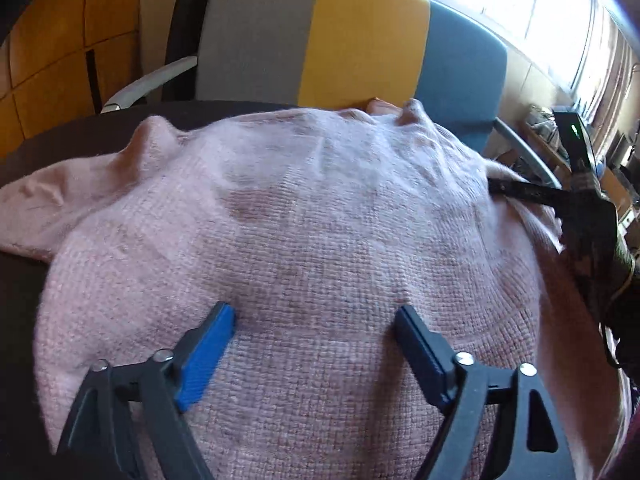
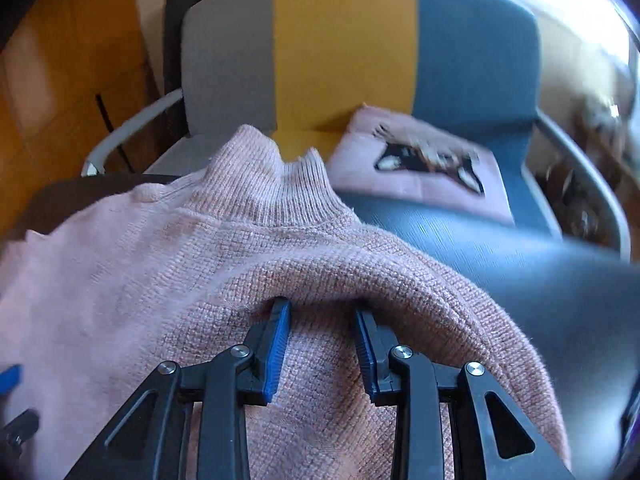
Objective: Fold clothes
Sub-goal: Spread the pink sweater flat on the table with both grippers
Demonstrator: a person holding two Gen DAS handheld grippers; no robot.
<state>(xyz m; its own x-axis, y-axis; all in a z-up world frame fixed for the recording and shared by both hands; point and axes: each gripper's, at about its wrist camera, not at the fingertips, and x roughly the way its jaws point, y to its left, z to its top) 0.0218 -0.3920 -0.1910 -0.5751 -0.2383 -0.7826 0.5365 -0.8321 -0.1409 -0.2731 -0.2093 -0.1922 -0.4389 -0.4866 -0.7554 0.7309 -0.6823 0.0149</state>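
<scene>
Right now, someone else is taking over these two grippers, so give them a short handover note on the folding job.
Left gripper: open, fingers resting on the flat body of the pink sweater, gripping nothing.
Right gripper: shut on a raised fold of the pink sweater near its right edge.
Sweater lies spread on the dark table, ribbed collar toward the striped chair.
Done: a folded pink garment already sits on the chair seat.
Left: finish this fold, likely carrying the held edge across, then tidy it.
</scene>
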